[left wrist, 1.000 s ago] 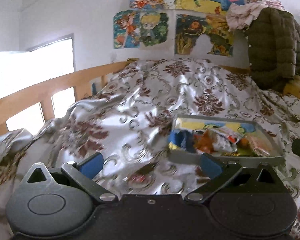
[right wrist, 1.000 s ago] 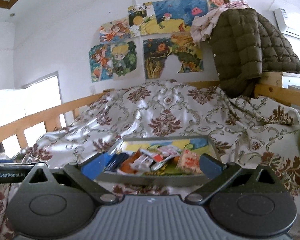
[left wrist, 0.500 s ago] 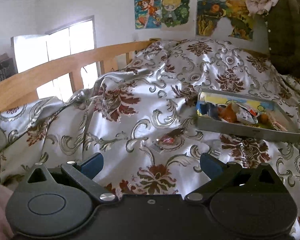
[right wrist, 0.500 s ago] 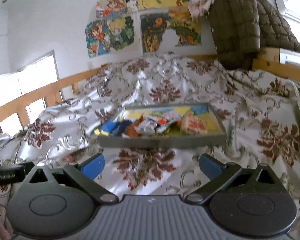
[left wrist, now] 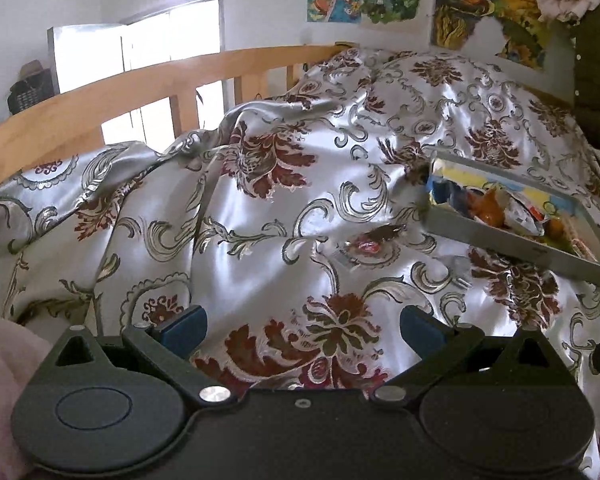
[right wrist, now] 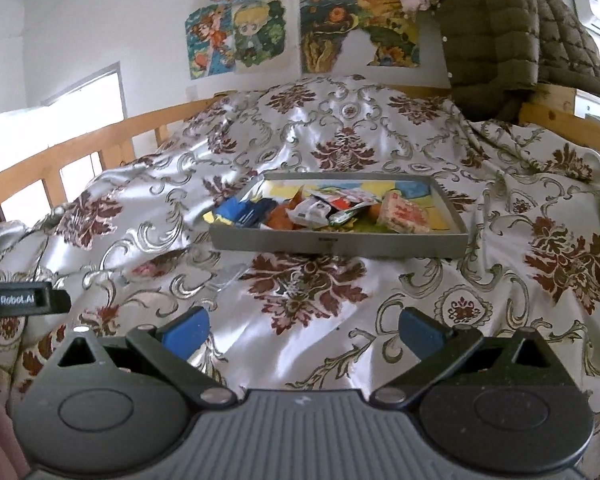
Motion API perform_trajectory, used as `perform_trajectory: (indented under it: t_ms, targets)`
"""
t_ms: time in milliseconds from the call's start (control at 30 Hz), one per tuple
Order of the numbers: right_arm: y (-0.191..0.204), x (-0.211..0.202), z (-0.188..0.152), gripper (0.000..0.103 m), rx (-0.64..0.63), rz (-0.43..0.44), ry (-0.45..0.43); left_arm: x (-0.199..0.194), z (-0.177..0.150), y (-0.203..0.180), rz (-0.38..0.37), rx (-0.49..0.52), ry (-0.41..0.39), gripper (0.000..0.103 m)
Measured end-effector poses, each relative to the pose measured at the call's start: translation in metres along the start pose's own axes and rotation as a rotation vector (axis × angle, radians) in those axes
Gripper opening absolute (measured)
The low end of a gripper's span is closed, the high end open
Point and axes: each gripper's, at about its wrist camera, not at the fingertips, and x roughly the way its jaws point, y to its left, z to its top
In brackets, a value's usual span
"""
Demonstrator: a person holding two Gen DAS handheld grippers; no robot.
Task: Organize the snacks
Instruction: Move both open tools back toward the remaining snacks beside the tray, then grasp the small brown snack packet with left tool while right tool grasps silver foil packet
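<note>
Both tongs empty, jaws spread wide. Left tongs and right tongs hover low over the bedspread, well short of any snack.

Task's things: a shallow grey tray sits on the bed, far of centre in the right view, already carrying a heap of wrapped snacks bunched toward its left and middle. One stray red-wrapped snack lies loose on the bedspread, just near and left of the tray's near-left corner. A clear, crinkled wrapper lies close by; contents too faint to tell.

Step in hand, as judged: approach for collecting the strays; most of the sorting looks done. The left tongs sit closer to the red snack, which lies ahead and slightly right of them. Next move calls for a forward reach, jaws lowered flat to the cloth, then a pinch on a thin packet without snagging satin.

Edges and room: wooden bed rail runs along the left, well apart. Open cloth between tongs and tray. The tray's near wall must be lifted over. A folded ridge of cloth rises left of the stray.
</note>
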Motion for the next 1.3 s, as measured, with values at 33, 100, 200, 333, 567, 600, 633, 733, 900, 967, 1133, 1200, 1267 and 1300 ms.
perform_trajectory:
  t_ms: [33,100,200,333,567,600,633,733,900,967,1133,1200,1267,1300]
  targets:
    - [0.001,0.0,0.0,0.103,-0.006,0.002,0.002,0.001,0.0,0.0,0.001,0.001,0.005,0.102]
    - [0.003,0.002,0.0,0.103,-0.016,0.007,0.007,0.004,0.002,-0.001,0.003,0.007,0.022,0.102]
    - [0.007,0.006,-0.001,0.103,-0.029,0.013,0.02,0.014,0.007,-0.005,0.014,0.045,0.07,0.102]
    - [0.012,0.011,0.0,0.103,-0.046,0.02,0.038,0.027,0.012,-0.009,-0.009,0.085,0.119,0.102]
    - [0.019,0.034,0.007,0.103,-0.066,0.042,0.068,0.044,0.032,-0.016,-0.043,0.201,0.087,0.102]
    - [0.021,0.038,0.008,0.103,-0.073,0.045,0.071,0.046,0.035,-0.019,-0.04,0.234,0.072,0.102]
    - [0.023,0.042,0.01,0.103,-0.083,0.048,0.074,0.049,0.039,-0.021,-0.037,0.264,0.06,0.102]
    - [0.03,0.055,0.013,0.103,-0.115,0.063,0.076,0.058,0.049,-0.022,-0.08,0.315,0.029,0.102]
    - [0.044,0.079,0.018,0.103,-0.212,0.085,0.07,0.078,0.065,-0.016,-0.178,0.353,0.051,0.102]
    - [0.048,0.09,0.019,0.103,-0.238,0.089,0.07,0.086,0.068,-0.014,-0.187,0.364,0.053,0.102]
    - [0.057,0.115,0.021,0.103,-0.248,0.107,0.055,0.111,0.076,-0.011,-0.176,0.409,0.075,0.102]
    - [0.06,0.124,0.022,0.103,-0.236,0.116,0.046,0.124,0.078,-0.011,-0.232,0.393,0.125,0.102]
    - [0.064,0.133,0.023,0.103,-0.223,0.126,0.044,0.134,0.079,-0.013,-0.281,0.387,0.167,0.102]
    - [0.065,0.137,0.023,0.103,-0.218,0.126,0.043,0.138,0.078,-0.015,-0.288,0.39,0.176,0.102]
